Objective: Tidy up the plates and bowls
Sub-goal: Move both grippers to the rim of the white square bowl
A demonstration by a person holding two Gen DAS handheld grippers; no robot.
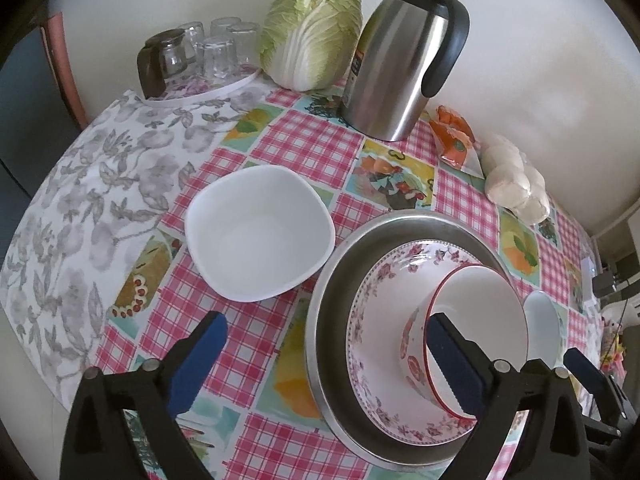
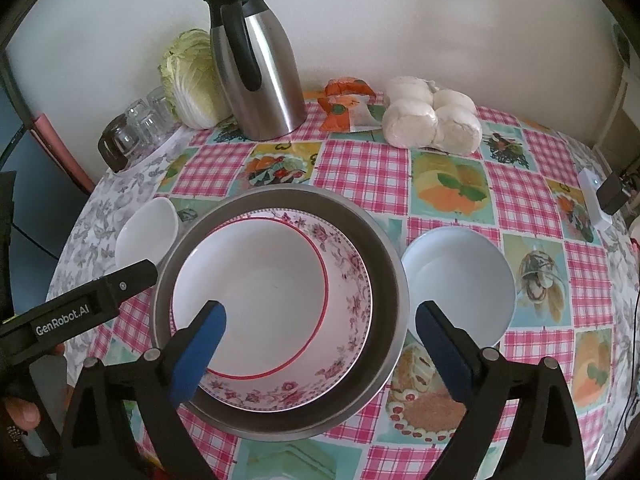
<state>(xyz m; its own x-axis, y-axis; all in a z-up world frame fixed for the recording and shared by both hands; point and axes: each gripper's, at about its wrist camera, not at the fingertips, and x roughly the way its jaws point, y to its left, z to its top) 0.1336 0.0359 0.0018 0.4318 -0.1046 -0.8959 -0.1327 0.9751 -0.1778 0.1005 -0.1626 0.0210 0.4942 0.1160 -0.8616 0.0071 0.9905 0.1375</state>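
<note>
So the stack sits mid-worktop point(image 2: 360, 168) on the pink checked cloth: a steel bowl point(image 2: 384, 240) at the bottom, a floral-rimmed bowl point(image 2: 348, 280) nested in it, and a red-rimmed bowl point(image 2: 260, 288) nested in that one. Both hand-held grippers are spread wide with nothing pinched. The left hand-held gripper point(image 1: 324, 352) hovers over the cloth with its right finger in front of the red-rimmed bowl's side, pads not pressing on it. The right hand-held gripper point(image 2: 320, 344) hangs over the near edge of the stack, one finger over the red-rimmed bowl, the other just outside the steel rim. Two more loose ones: a squarish white bowl point(image 1: 260, 236) just left of the stack and a round white bowl point(image 2: 460, 280) just right of it, both upright and empty. Along the wall at the back there's a steel thermos jug point(image 2: 260, 68), a napa cabbage point(image 1: 316, 32), some upturned glasses point(image 1: 216, 52) and a bag of white buns point(image 2: 432, 120).
</note>
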